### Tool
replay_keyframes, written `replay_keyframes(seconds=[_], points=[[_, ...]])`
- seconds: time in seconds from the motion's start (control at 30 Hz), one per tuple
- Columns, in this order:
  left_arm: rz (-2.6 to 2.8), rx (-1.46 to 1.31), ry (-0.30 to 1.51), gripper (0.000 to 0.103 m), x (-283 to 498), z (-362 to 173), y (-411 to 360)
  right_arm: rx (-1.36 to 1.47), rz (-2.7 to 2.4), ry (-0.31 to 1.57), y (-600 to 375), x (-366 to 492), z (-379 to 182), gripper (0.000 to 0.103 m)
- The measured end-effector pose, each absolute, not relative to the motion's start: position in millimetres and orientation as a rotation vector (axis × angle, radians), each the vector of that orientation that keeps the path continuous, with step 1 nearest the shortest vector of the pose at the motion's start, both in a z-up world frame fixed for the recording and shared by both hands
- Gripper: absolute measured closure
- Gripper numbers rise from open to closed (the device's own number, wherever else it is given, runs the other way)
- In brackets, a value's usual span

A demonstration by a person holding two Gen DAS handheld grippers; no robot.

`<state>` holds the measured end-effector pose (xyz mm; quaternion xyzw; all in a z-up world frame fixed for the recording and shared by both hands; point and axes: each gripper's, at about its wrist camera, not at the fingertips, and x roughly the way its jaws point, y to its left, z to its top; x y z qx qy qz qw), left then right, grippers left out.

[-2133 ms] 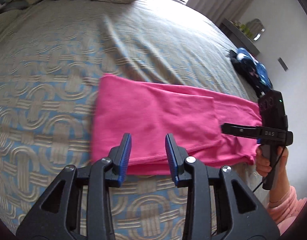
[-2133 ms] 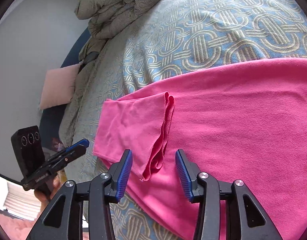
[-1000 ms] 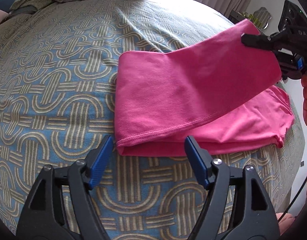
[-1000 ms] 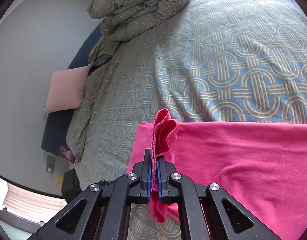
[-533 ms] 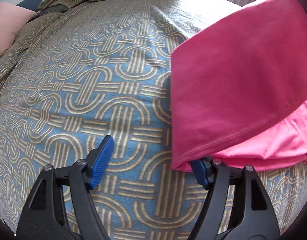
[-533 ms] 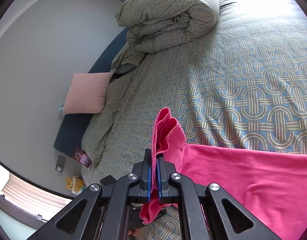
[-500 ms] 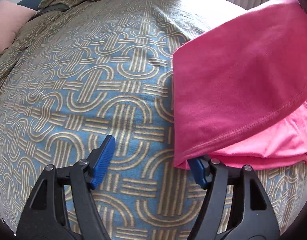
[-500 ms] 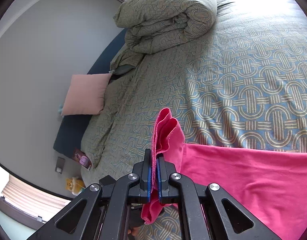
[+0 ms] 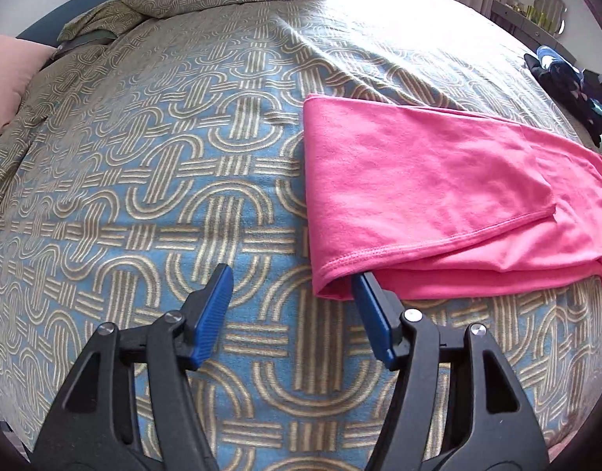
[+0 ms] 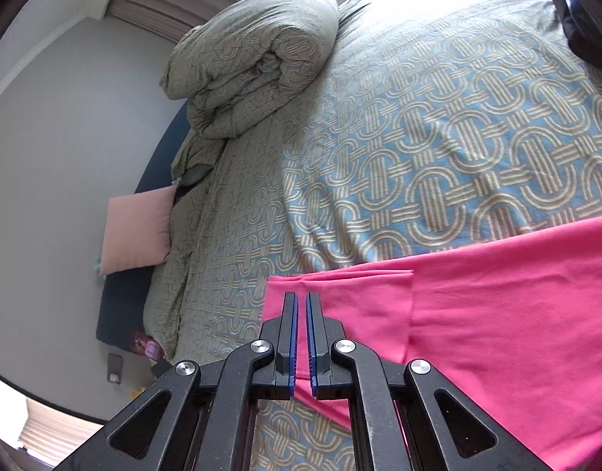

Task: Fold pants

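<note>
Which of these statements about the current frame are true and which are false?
1. The pants lie folded on the bed. True.
2. The left gripper is shut. False: its jaws stand wide open.
3. A bundled duvet sits on the bed. True.
4. The pillow is blue. False: it is pink.
5. The right gripper holds the pants up off the bed. False: they lie flat.

The right tongs hovered nearly closed above the folded pink pants. The pants lay flat on the patterned bed.
</note>
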<state>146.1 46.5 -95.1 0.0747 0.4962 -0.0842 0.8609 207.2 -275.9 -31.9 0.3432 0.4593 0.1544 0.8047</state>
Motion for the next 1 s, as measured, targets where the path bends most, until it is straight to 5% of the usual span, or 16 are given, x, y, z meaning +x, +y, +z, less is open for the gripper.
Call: replay_keyframes(seconds=[0.23,0.6,0.67,0.77,0.87,1.0], points=[[-0.196,0.209,1.046,0.039,144.8,-99.2,33.9,0.672,0.258,1.137,-288.8,196.0,-87.9,0.087],[-0.242,0.088,1.084,0.039,163.8,-104.0,42.7,0.812,0.475,1.186,-270.2,224.2,-142.2,0.037],[-0.247,0.085,1.081,0.039,163.2,-104.4,42.8,0.825,0.521,1.182,-263.2,233.1,-140.0,0.035],[-0.258,0.081,1.078,0.039,160.8,-104.5,42.9,0.783,0.569,1.2,-243.8,245.7,-136.9,0.038],[-0.268,0.086,1.078,0.039,160.2,-103.9,42.0,0.676,0.526,1.256,-221.9,254.8,-135.6,0.098],[-0.277,0.09,1.072,0.038,160.8,-102.7,38.4,0.681,0.498,1.205,-219.6,251.2,-118.6,0.098]])
